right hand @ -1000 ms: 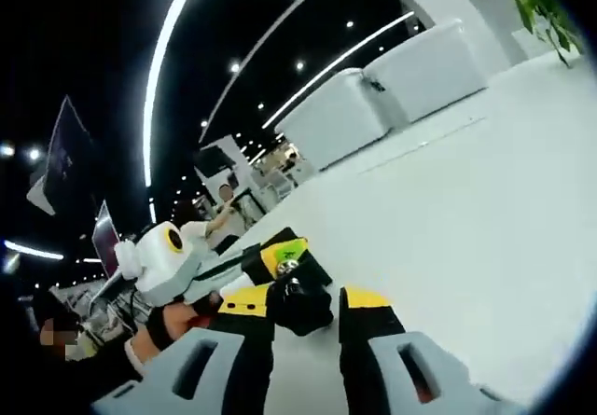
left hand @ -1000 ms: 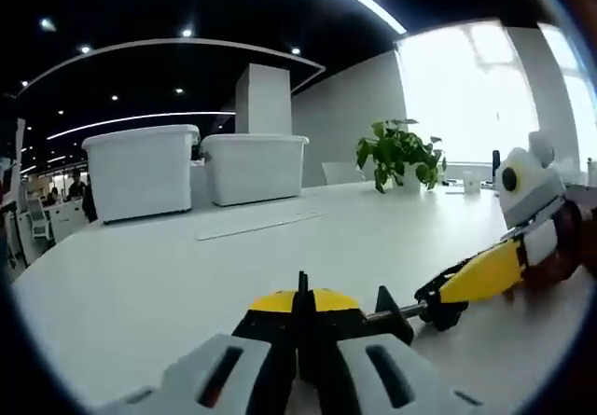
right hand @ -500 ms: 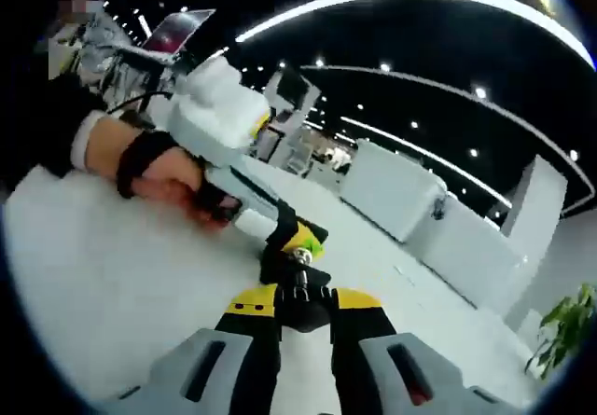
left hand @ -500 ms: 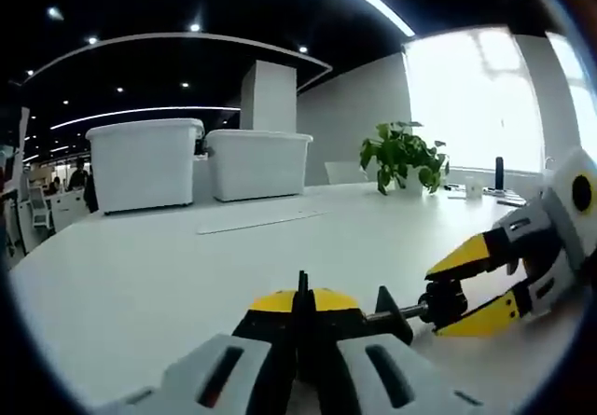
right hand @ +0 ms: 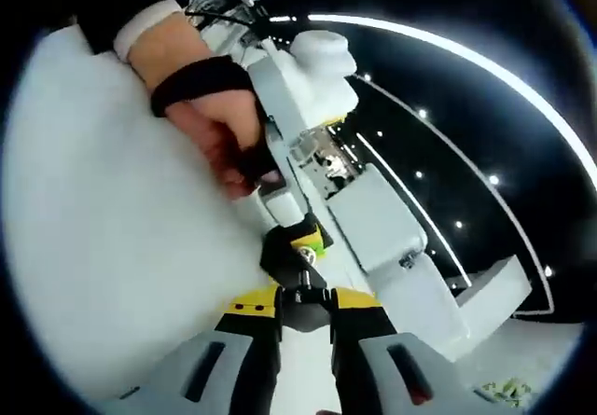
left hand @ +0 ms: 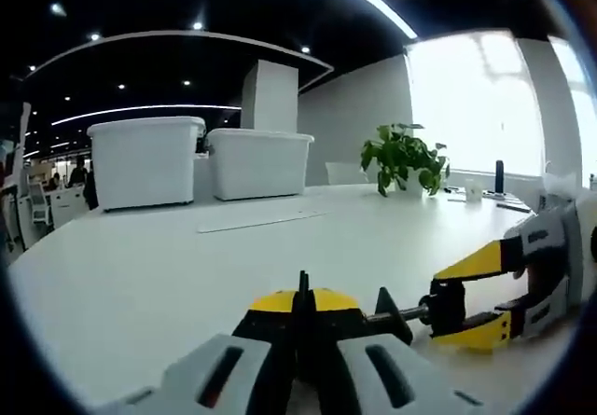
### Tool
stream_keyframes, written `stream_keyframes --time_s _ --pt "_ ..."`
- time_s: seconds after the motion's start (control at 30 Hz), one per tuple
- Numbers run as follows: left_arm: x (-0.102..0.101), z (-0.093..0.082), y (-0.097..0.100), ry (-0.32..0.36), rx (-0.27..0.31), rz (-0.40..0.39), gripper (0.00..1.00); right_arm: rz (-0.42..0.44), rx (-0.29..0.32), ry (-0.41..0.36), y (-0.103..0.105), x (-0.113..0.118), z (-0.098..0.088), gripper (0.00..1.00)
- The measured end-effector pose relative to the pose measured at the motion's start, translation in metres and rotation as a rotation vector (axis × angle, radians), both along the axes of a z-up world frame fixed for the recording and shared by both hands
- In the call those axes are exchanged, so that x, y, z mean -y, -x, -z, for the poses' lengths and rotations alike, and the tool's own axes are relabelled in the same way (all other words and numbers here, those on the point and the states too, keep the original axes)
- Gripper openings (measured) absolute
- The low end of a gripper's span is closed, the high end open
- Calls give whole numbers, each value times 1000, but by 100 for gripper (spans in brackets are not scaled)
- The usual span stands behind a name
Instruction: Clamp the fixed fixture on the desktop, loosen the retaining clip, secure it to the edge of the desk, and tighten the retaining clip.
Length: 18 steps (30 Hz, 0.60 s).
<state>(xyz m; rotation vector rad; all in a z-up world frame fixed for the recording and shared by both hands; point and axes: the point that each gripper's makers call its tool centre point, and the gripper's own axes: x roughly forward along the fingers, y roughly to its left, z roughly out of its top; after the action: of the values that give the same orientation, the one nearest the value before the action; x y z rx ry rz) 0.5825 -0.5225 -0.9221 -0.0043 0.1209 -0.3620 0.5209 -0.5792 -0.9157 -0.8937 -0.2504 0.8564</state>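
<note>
The black-and-yellow fixture (left hand: 308, 317) lies on the white bench (left hand: 168, 275), pinched at its body between the jaws of the left hand-held gripper (left hand: 300, 359), which are drawn tight together on it. A threaded rod runs out from it to a black knob (left hand: 446, 305), the retaining clip's screw as I judge it. The right hand-held gripper (left hand: 490, 294) comes in from the side with its yellow-tipped jaws closed around that knob; its own view shows the knob (right hand: 300, 303) clamped between its jaws.

So the clamping of the fixture looks done, and the loosening seems to be in hand. Moving it to the bench edge and tightening are left.

Farther back on the bench stand two white storage bins (left hand: 145, 163), a thin flat strip (left hand: 256, 221) and a potted plant (left hand: 403, 154), all well apart from the work. In the right gripper view a person's hand (right hand: 210, 135) grips the left tool, close to the fixture (right hand: 300, 247). Nothing blocks the knob.
</note>
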Motion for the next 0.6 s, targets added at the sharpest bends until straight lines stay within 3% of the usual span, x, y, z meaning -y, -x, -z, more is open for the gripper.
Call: stream_keyframes --time_s 0.07,0.13,0.23,0.3,0.37,0.6 --pt "2 0 0 -8 4 4 4 -19 -188 -226 7 -1 -21 18" --pt "2 0 0 -8 5 7 4 8 -368 -405 3 8 -36 26" --pt "3 0 0 -8 5 7 4 28 -675 -574 -4 13 -24 35" --pt "3 0 0 -7 5 7 4 58 -801 -631 -12 15 -10 39" --pt "4 -1 0 -8 6 8 4 83 -837 -645 -19 16 -2 40" --pt "4 -1 1 -7 7 10 4 133 -895 -687 -30 17 10 28"
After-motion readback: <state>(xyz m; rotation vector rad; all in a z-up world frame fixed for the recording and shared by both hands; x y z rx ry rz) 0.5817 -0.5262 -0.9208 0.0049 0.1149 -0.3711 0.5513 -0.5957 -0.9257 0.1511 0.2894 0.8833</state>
